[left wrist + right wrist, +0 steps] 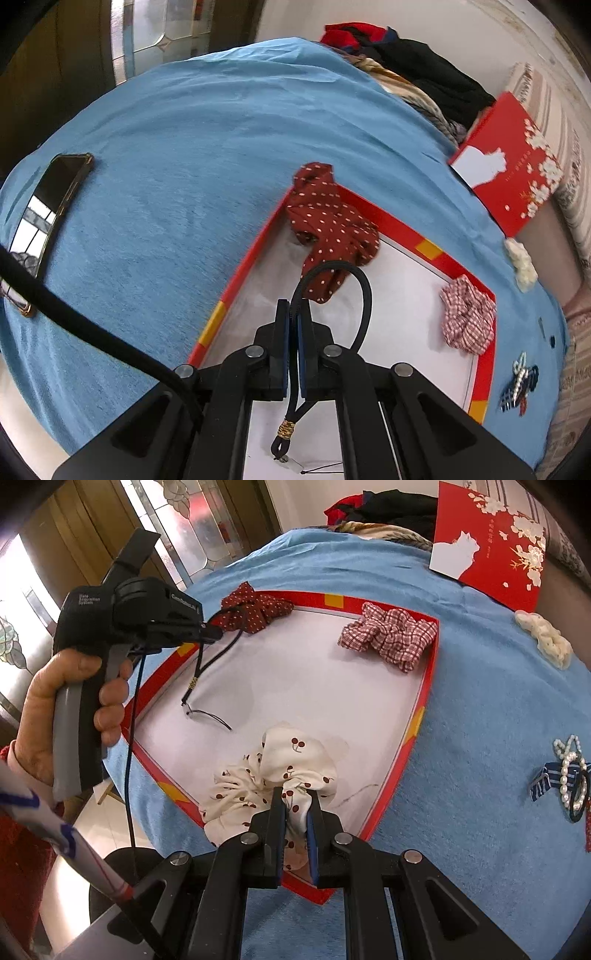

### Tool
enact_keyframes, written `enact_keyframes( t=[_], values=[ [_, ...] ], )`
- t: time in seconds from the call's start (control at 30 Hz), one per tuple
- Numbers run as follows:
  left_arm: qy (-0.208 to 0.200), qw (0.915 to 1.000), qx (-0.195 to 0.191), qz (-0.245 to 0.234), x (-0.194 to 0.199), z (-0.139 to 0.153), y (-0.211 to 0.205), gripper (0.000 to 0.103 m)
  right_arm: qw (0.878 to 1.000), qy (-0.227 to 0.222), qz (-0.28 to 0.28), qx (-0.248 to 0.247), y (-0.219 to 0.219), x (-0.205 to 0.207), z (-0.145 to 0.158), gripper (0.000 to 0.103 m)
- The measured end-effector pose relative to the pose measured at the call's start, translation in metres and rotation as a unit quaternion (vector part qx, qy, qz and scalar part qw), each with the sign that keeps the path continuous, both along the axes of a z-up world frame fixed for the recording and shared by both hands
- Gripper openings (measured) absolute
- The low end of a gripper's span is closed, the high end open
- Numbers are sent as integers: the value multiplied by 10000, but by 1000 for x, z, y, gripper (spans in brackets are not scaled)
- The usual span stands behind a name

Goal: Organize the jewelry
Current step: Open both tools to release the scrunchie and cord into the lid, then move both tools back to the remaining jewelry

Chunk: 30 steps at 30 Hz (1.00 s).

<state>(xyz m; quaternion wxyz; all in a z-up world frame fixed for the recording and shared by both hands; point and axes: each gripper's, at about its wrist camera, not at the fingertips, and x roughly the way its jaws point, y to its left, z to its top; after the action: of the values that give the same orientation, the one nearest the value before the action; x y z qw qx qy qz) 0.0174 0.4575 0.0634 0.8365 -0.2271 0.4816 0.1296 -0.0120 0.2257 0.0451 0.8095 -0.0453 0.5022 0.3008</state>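
Left gripper (294, 314) clamps black cord (364, 291), hanging down into red tray (424, 698). Right gripper (297, 805), pitched steeply down, pinches cherry scrunchie (273, 771).

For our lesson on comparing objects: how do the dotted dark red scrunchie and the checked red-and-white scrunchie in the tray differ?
The dotted scrunchie is dark red with small pale dots; the checked scrunchie has a red-and-white grid. The dotted one lies at the tray's far left corner, overlapping the rim; the checked one sits at the far right corner. Both are gathered fabric loops, resting inside the red-edged tray, held by neither tongs.
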Motion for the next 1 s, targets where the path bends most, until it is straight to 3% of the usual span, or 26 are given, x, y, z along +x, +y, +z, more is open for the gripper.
enact_keyframes(
  t=[0.23, 0.3, 0.37, 0.53, 0.6, 0.67, 0.77, 1.0],
  values=[
    [78, 9996, 182, 211, -3, 1, 4, 3, 10000, 2, -16, -27, -3, 0, 0, 13],
    [91, 9995, 172, 244, -4, 2, 5, 10, 10000, -32, -27, -56, -2, 0, 0, 15],
    [66, 9994, 149, 309, -6, 4, 6, 27, 9999, -76, -36, -63, -3, -1, 0, 15],
    [-109, 9993, -52, 359, -14, 14, 6, 44, 9997, -214, -113, 24, -10, -3, 12, 34],
    [-189, 9991, -77, 379, -19, 22, 5, 47, 9995, -273, -142, 103, -13, -5, 19, 44],
    [-273, 9988, -125, 375, -24, 30, 3, 51, 9989, -398, -188, 151, -18, -8, 29, 48],
    [-412, 9982, -129, 411, -36, 45, 1, 57, 9980, -541, -255, 179, -24, -13, 41, 50],
    [-602, 9976, 92, 317, -68, 79, -26, 59, 9955, -782, -518, 164, -68, -37, 58, 52]
  ],
)
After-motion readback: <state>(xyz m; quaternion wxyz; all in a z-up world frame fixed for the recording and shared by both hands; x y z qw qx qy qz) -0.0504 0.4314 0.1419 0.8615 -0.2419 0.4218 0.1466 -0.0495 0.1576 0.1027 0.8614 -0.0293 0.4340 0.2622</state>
